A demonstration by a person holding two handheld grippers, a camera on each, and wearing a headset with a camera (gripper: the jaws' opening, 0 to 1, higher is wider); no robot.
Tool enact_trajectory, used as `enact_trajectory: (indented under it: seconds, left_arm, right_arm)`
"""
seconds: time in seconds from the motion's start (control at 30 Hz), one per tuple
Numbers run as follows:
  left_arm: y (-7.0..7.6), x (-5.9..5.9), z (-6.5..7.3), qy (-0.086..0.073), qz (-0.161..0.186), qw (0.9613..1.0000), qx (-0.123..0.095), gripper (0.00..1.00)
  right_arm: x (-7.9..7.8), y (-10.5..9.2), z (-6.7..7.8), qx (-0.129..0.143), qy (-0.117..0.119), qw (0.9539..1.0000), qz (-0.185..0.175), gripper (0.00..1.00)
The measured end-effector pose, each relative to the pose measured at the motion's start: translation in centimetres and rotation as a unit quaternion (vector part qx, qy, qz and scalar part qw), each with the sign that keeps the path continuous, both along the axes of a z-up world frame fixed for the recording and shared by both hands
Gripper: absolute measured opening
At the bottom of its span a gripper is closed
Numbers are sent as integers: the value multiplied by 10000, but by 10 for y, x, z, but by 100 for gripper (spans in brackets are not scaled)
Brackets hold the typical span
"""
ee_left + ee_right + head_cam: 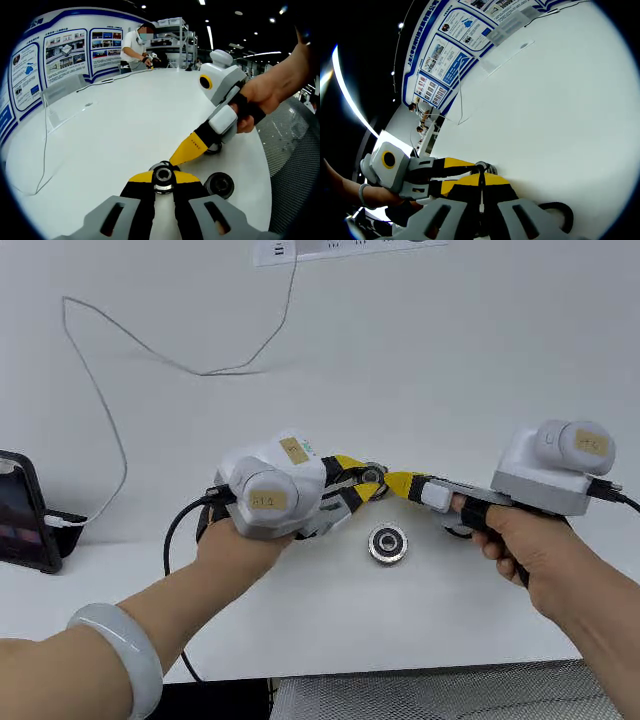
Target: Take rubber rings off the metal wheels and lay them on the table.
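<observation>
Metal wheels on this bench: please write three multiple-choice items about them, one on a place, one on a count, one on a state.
1. Where is the free wheel?
A) flat on the table
B) on a phone
C) between the right gripper's jaws

2. How many metal wheels are in the head view?
A) one
B) two
C) four

3. The left gripper is:
A) wide open
B) shut on a metal wheel
C) lying on the bench

Answers: 1 A, it lies alone on the white surface. 2 B, the free wheel and the held wheel. 3 B, its yellow jaws clamp the held wheel from both sides.
</observation>
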State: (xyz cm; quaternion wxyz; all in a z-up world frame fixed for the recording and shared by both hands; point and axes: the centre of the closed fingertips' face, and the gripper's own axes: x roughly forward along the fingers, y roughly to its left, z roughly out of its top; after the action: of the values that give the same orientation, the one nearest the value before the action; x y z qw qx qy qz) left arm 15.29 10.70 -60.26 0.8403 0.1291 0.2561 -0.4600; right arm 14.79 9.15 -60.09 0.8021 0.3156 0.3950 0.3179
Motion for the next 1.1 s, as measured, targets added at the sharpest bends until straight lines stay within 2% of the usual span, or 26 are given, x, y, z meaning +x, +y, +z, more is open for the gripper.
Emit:
enact_trajectory:
  seconds: [1.1]
  left_arm:
    - [-1, 0, 0, -22, -54, 10000, 13, 13]
  right_arm:
    - [-7, 11, 18, 336, -85, 9989, 302, 1]
